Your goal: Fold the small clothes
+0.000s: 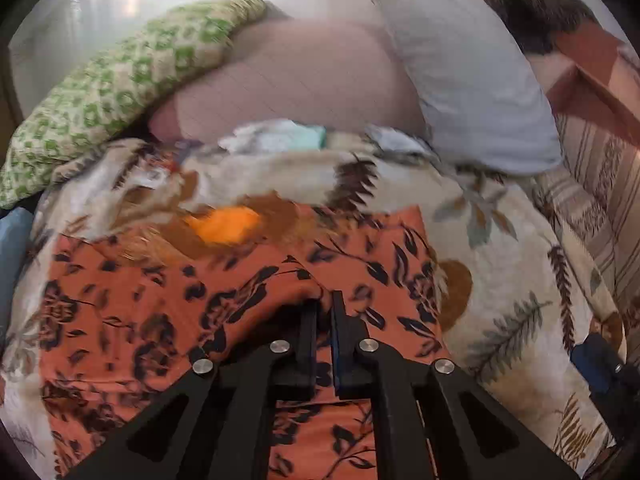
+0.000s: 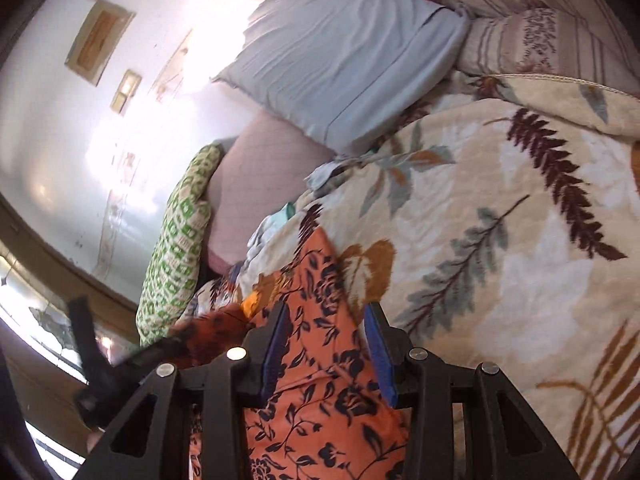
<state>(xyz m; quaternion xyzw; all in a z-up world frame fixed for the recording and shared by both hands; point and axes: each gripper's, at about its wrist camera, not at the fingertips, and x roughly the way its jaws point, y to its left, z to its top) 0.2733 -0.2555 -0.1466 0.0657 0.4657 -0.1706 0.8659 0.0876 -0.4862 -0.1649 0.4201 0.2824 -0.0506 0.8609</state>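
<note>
A glare-lit white wall (image 2: 60, 152) rises behind the leaf-print blanket (image 2: 520, 240) and grey pillow (image 2: 344, 60)

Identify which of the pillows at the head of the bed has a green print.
The green-patterned pillow, leftmost in the left wrist view; the pink pillow and grey-blue pillow beside it are plain.

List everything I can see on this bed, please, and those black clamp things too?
Floral garment: one, orange with dark flowers, spread on the blanket in front.
Blanket: one, cream with leaf print, covering the bed.
Grey pillow: one, pale grey, at the back right.
Pink pillow: one, at the back middle.
Green patterned cushion: one, green and cream, back left.
Small clothes pile: several, white and pale teal, before the pink pillow; blurred.
Left gripper: black, shut on a raised fold of the floral garment.
Right gripper: black with blue pads, open over the garment.
</note>
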